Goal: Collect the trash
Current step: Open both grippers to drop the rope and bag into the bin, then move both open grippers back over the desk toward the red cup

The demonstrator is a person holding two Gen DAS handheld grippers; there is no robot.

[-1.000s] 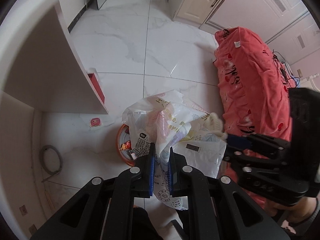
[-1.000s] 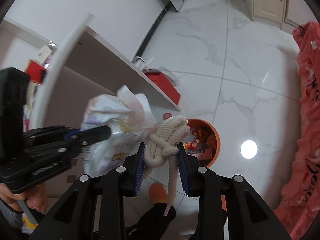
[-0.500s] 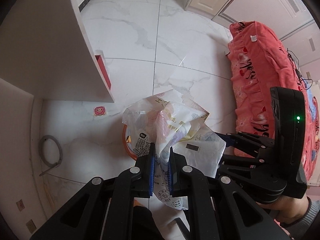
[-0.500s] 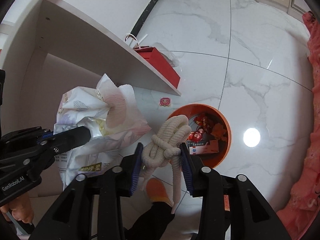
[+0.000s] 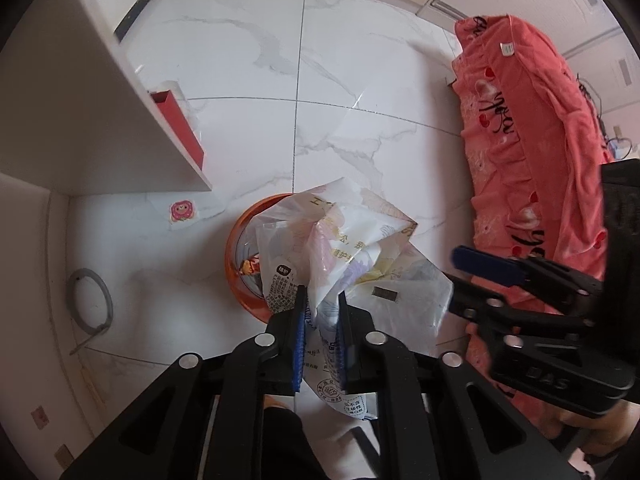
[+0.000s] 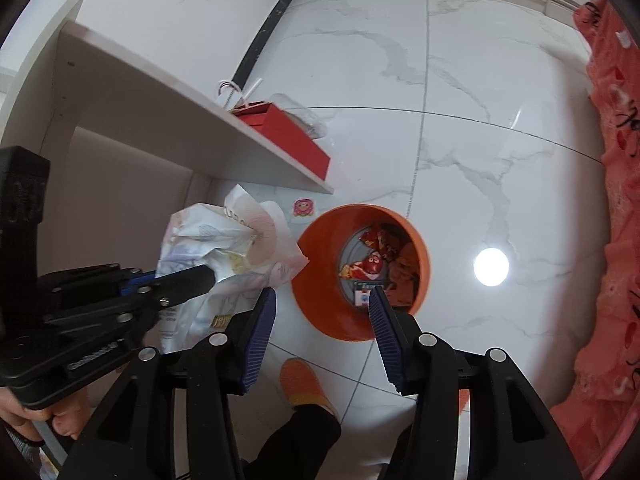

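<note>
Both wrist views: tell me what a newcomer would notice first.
The orange bin on the white marble floor stands out, wrappers lying in its bottom, right ahead of the open right tool. Beside it, the left tool clamps a crumpled white plastic bag above the bin's rim. A coral-red blanket fills the right side.

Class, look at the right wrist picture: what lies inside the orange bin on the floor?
Inside the orange bin lie red printed wrappers on its grey bottom. The near wall and the open right gripper cover the near part, so the rest cannot be seen.
</note>
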